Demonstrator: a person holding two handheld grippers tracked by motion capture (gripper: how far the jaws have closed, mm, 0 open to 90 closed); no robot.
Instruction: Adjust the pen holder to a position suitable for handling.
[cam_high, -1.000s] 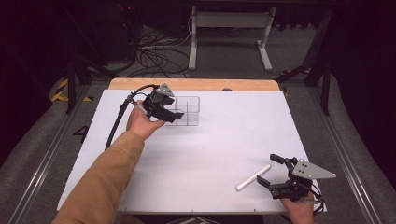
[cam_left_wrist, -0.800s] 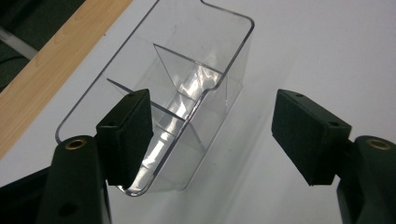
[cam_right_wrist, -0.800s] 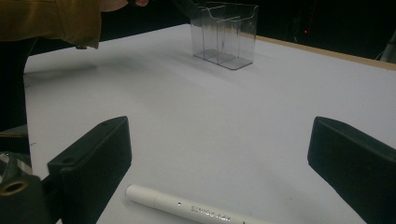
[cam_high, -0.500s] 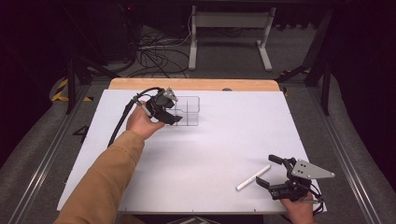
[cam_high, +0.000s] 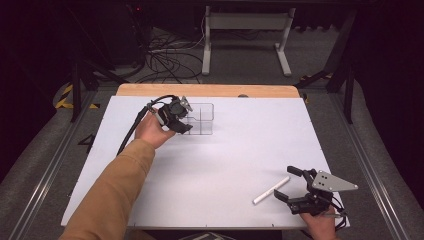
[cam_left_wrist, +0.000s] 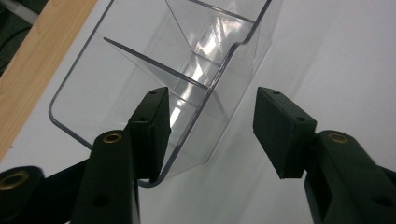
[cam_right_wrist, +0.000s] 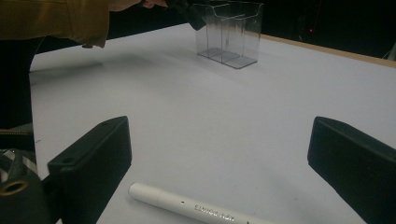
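A clear plastic divided box stands upright at the far left of the white table. My left gripper reaches over the box's near corner. In the left gripper view its jaws straddle one wall of the box, one pad inside and the other outside with a gap. They have just been closing, but the pads do not press on the wall. My right gripper rests open at the near right. A white marker lies flat just in front of its jaws, with the marker touching neither.
The white table top has a wooden strip along its far edge. A sleeved forearm crosses the table's left half. Beyond the table are cables and a metal stand on the floor.
The left gripper's jaws have drawn closer together around the box wall and the hand has shifted slightly. The right gripper and the marker have stayed put.
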